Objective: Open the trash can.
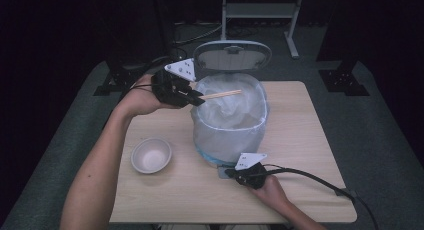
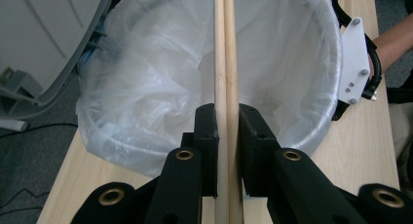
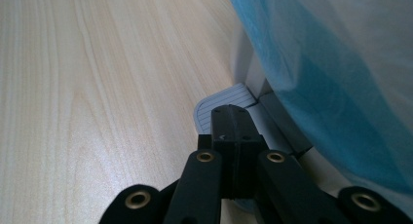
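In the high view, a light wooden tabletop (image 1: pixel 300 140) is being shown in a dark room, with grey floor around it. A bin (image 1: pixel 230 120) lined with a clear bag is standing near the middle of the tabletop, its lid (image 1: pixel 232 56) tipped up toward the far edge. A white bowl (image 1: pixel 151 155) is sitting toward the near left corner. The chopsticks (image 1: pixel 222 94) are being pinched by the left gripper (image 1: pixel 196 97) and held level over the bin's open top, tips pointing right.

In the left gripper view, the chopsticks (image 2: pixel 225 63) are being squeezed side by side between the jaws, running straight ahead over the bag.

In the right gripper view, the right gripper (image 3: pixel 233 118) is being kept pressed together, resting on the bin's pedal (image 3: pixel 214 104) by the near edge.
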